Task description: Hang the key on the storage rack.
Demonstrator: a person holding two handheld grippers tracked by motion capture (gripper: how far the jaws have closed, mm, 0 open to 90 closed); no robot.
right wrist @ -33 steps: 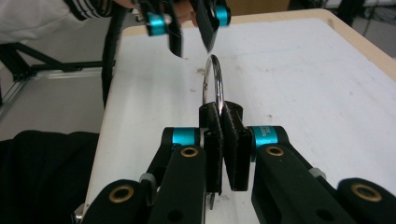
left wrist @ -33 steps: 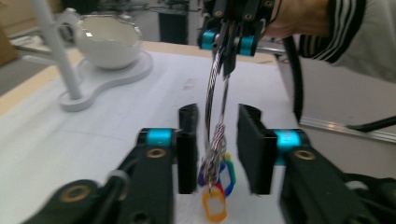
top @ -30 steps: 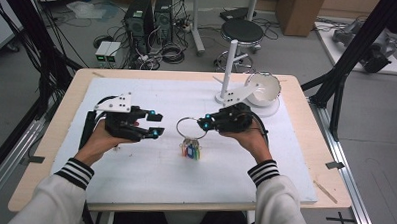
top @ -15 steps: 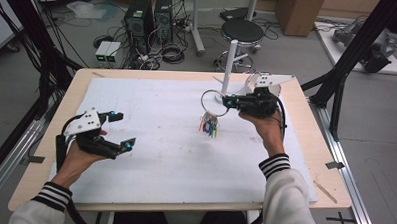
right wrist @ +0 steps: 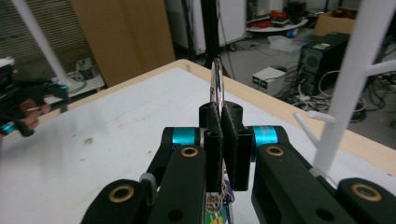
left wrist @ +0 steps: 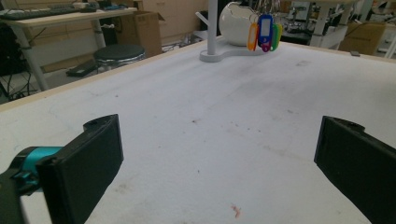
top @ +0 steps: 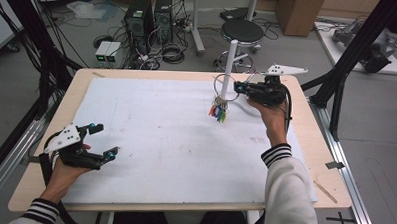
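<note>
The right gripper [top: 237, 87] pinches the thin, stiff key ring [top: 224, 87], its light tags [top: 217, 112] probably free to swing, while the left gripper [top: 100, 139] gapes empty.

A large thin silver metal ring [top: 224, 86] carrying a bunch of small coloured plastic key tags [top: 217, 112] hangs in the air above the far right part of the white table cover, clear of its surface. The ring stands upright, pinched at its right edge between closed black jaws, and is seen edge-on in the right gripper view as a narrow bright band [right wrist: 216, 86]. The tags dangle close together from the ring's lowest point: red, green, yellow and blue in the high view, and orange, blue, purple and green [left wrist: 264, 31] in the left gripper view. The ring sits just beside a white upright post, slightly to its left.
</note>
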